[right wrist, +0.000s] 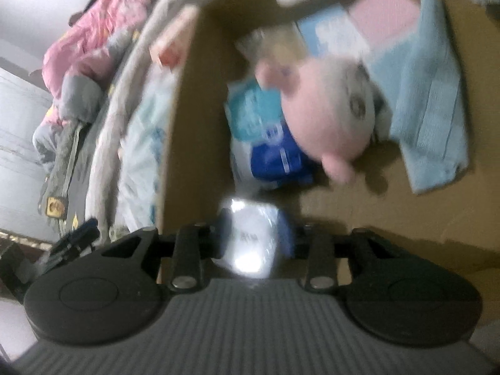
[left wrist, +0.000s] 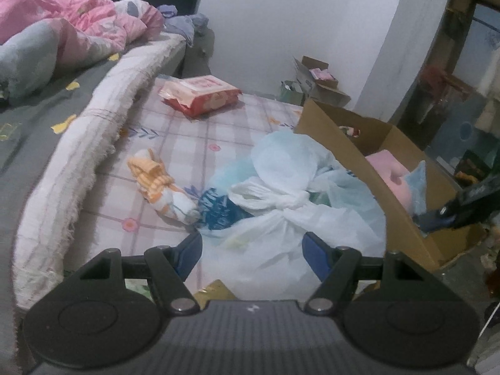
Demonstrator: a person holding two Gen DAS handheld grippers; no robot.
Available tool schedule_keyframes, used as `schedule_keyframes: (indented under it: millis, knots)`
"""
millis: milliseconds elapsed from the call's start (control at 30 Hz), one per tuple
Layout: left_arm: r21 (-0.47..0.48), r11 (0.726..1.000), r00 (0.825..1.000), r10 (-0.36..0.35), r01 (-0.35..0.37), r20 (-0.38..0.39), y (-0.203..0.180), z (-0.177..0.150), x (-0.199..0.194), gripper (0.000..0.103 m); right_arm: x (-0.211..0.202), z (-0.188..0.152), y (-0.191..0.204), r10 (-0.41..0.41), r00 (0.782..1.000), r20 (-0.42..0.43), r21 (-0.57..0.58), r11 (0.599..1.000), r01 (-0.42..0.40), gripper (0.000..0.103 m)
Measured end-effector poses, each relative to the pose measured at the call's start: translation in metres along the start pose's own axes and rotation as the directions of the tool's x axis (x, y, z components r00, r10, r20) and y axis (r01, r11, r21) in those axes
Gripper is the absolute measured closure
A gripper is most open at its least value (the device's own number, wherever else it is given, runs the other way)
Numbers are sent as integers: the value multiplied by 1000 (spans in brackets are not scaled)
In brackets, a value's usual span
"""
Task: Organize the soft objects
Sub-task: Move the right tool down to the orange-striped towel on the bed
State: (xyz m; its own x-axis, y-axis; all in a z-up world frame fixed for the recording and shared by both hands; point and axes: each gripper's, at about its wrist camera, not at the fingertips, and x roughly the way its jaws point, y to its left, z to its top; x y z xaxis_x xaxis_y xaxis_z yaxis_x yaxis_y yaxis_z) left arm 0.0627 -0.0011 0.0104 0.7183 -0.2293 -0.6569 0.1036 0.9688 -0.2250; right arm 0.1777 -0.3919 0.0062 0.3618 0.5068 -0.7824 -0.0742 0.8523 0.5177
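Leftmost in the left wrist view, a pink quilt [left wrist: 78, 22] lies bunched on a bed with a grey sheet [left wrist: 47, 106], and a rolled pale mattress edge [left wrist: 81, 162] borders a lower checked mattress [left wrist: 193, 131]. On that mattress sit a red-and-white packet [left wrist: 200, 93] toward the back and, nearer, an orange-and-white striped cloth [left wrist: 159, 184] lying just beside a heap of white plastic bags [left wrist: 287, 193], with a blue printed bag [left wrist: 218, 209] tucked at the heap's left edge. The left gripper [left wrist: 253, 256] hovers over the near side of the heap with its jaws spread wide and nothing pressed between them. To the right stands an open cardboard box [left wrist: 350, 143] touching the bags, holding something pink [left wrist: 390, 175] and a light blue cloth [left wrist: 418, 184]; the right gripper [left wrist: 450, 215] reaches over its near rim. The right wrist view is blurred: the bed and quilt run along the left, then the box wall [right wrist: 187, 125], and inside the box lie a blue-and-white packet [right wrist: 268, 143], a pink plush toy [right wrist: 318, 106] partly on top of it, and a folded light blue towel [right wrist: 431, 100] at the right. A shiny blue-and-white packet [right wrist: 250, 240] sits between the right gripper's [right wrist: 253, 237] fingers; whether the pads still press on it cannot be told.
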Motion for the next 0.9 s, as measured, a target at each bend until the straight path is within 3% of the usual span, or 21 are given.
schedule_keyframes:
  millis: [100,200,300,500,700,800,900]
  knots:
    - [-11,1000,1000,18,-18,9,9,-1,-3,31,-18,8,23,-44,995,91,-65,997,50,57]
    - [-45,999,1000,24,-23,12,21,0,-3,31,-24,12,54,-66,985,158,-156,984,91,56]
    - [-82,996,1000,28,-27,8,32,3,0,31,-13,14,90,-30,987,160,-249,966,70,55]
    - [-127,991,999,44,-43,1,52,19,15,31,35,32,167,103,994,42,-379,922,-80,55]
    - [-173,983,998,55,-55,-6,74,35,39,31,107,65,241,176,975,-137,-362,907,-215,55]
    - [-197,979,998,54,-56,-17,85,43,54,31,152,81,266,172,963,-208,-341,910,-237,55]
    - [-222,973,997,54,-65,-55,96,50,75,31,200,92,279,129,959,-251,-313,927,-206,55]
